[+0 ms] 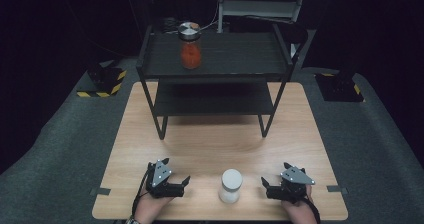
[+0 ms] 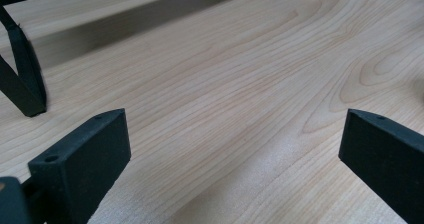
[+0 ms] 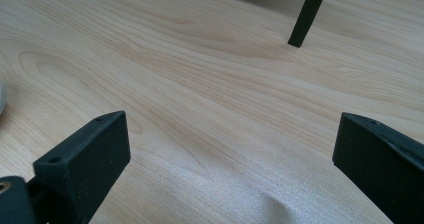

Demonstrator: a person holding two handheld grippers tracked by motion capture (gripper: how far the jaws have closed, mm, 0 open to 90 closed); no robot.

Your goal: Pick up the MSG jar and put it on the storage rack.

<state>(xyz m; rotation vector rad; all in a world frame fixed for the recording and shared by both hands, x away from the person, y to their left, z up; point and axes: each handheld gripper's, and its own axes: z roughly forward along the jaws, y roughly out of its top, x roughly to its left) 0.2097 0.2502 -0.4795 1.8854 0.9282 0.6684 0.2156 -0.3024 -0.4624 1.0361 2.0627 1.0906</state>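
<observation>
A white jar (image 1: 230,185) stands upright near the wooden table's (image 1: 210,139) front edge, between the two grippers. My left gripper (image 1: 176,170) rests to the jar's left, held by a hand, jaws wide apart and empty. My right gripper (image 1: 275,173) sits to the jar's right, also open and empty. A glass jar of orange-red contents with a metal lid (image 1: 190,48) stands on the top board of a black shelf (image 1: 235,54). In the left gripper view, the left gripper (image 2: 235,129) has bare wood between its jaws. The right gripper (image 3: 230,129) has the same.
The black two-tier shelf fills the table's far half; one of its legs (image 2: 25,84) is near the left gripper and another leg (image 3: 305,19) lies ahead of the right. Grey carpet surrounds the table, with striped black-yellow bases (image 1: 105,81) at the back.
</observation>
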